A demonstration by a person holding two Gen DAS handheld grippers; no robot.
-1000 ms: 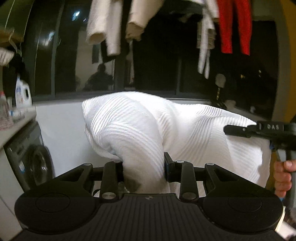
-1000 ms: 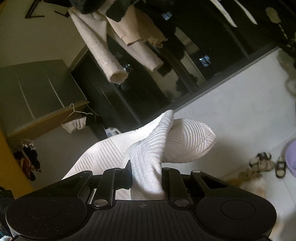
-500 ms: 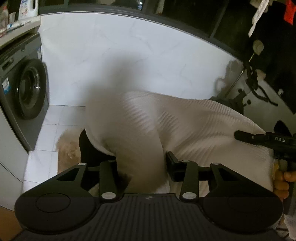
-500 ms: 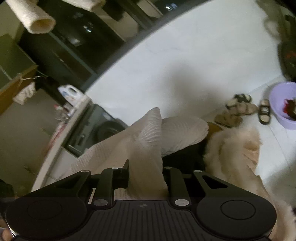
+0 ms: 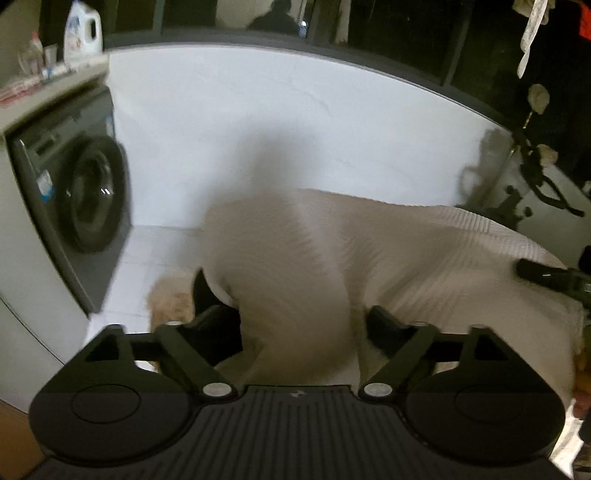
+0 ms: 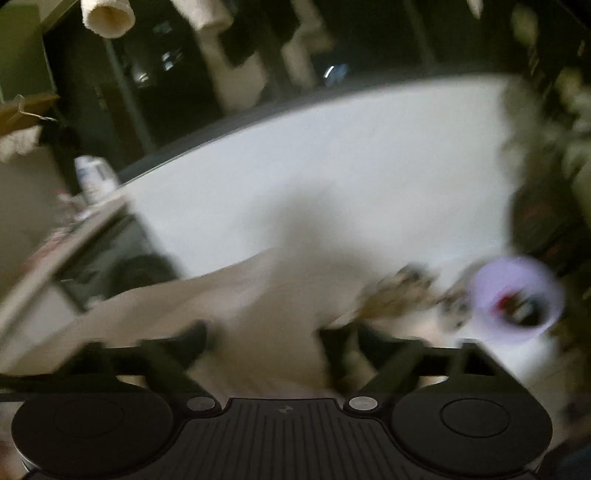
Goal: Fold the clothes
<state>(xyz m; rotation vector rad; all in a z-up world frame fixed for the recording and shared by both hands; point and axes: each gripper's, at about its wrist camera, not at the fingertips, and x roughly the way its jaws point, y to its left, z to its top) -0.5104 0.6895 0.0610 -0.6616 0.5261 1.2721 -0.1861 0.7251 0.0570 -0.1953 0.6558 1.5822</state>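
Note:
A white ribbed garment lies draped low in front of me, over something dark at its left edge. A fold of it rises between the fingers of my left gripper. Those jaws are opening and stand wide, and the pads do not press the cloth. In the blurred right wrist view the garment also runs up between the fingers of my right gripper. Its jaws are opening too, with the cloth loose between them. One of the right gripper's fingers shows at the far right over the garment.
A washing machine stands at the left with a detergent bottle above it. A low white wall runs behind. Something fluffy and tan lies on the tiled floor. A purple basin and slippers sit at the right.
Both grippers came down from up high with the garment. Both pairs of jaws, pinched on the cloth before, have spread wide and let it go.

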